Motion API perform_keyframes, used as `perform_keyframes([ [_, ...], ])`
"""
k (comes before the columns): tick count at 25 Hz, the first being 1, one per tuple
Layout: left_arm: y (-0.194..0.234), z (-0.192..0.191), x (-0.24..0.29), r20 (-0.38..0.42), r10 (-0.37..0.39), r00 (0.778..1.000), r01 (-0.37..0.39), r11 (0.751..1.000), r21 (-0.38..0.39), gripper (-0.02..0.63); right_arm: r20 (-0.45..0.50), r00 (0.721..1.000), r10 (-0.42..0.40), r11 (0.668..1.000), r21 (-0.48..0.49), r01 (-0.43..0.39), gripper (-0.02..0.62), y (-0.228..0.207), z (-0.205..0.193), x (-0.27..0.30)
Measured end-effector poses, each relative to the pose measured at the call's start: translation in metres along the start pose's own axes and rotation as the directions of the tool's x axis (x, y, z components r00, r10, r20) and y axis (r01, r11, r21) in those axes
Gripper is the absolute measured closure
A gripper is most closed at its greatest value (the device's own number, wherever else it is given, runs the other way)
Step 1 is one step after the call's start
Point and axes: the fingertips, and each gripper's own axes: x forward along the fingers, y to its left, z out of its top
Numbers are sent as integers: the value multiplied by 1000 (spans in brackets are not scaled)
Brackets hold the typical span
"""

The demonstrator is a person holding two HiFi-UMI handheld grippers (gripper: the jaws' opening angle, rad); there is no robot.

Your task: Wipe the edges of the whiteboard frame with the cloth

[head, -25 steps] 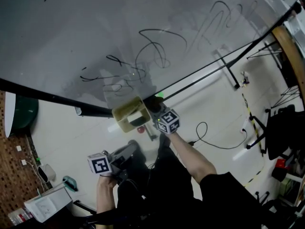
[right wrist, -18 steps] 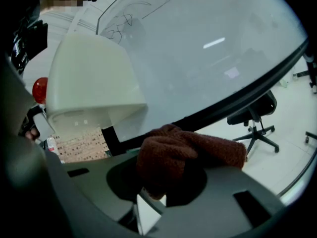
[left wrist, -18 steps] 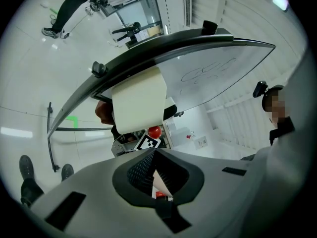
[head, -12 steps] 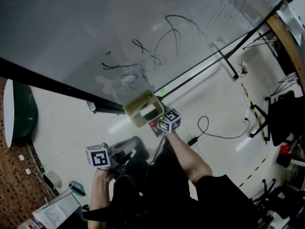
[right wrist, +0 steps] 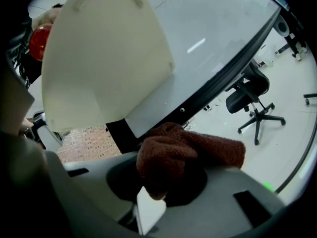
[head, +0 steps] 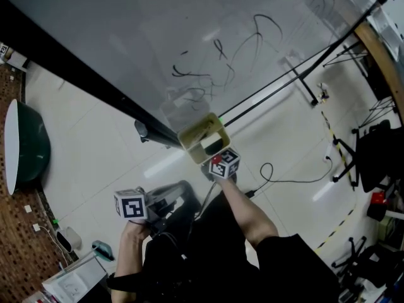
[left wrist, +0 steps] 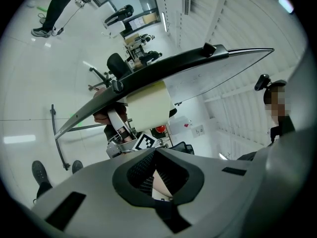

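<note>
The whiteboard (head: 126,36) carries dark scribbles, and its black frame edge (head: 95,84) runs down from the upper left. A yellowish open box (head: 203,137) hangs where that edge ends. My right gripper (head: 218,164) sits just below the box, shut on a brown cloth (right wrist: 183,155). In the right gripper view (right wrist: 166,187) the cloth bulges out of the jaws, close under the black frame (right wrist: 218,86) and the box (right wrist: 104,58). My left gripper (head: 178,196) hangs lower, away from the board. Its jaws (left wrist: 156,152) are shut with nothing between them.
A black floor rail (head: 284,84) and a cable (head: 284,178) lie on the pale floor to the right. An office chair (right wrist: 252,98) stands beyond the frame. A green round object (head: 25,144) is at the left, and a stand base (head: 372,163) at the far right.
The head view has swung, so the frame edge now runs steeper and the box sits further right. The right gripper stays under the box with the cloth. The left gripper has barely moved.
</note>
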Motion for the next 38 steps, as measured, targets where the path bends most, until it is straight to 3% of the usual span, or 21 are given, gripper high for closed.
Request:
perform_keyframes([
  [12,2,7,-18,-15,-37,999,38,999,24,618,13,999,-44,997,68,44,517,17,-10,7],
  [23,1,25,-30,-14,-110,994,111,991,69,618,-2,993,-116,972,207,114,515,53,-27,-16],
  [27,9,30,-45,3,-127,992,126,989,74,620,-61,997,-54,985,159,63,515,101,-29,-14],
  [31,3,34,-56,30,-186,982,184,981,67,620,-114,992,-61,990,117,75,517,118,-17,3],
  [38,-1,41,-63,56,-242,969,238,969,69,620,-153,966,-210,975,42,219,515,112,-8,26],
])
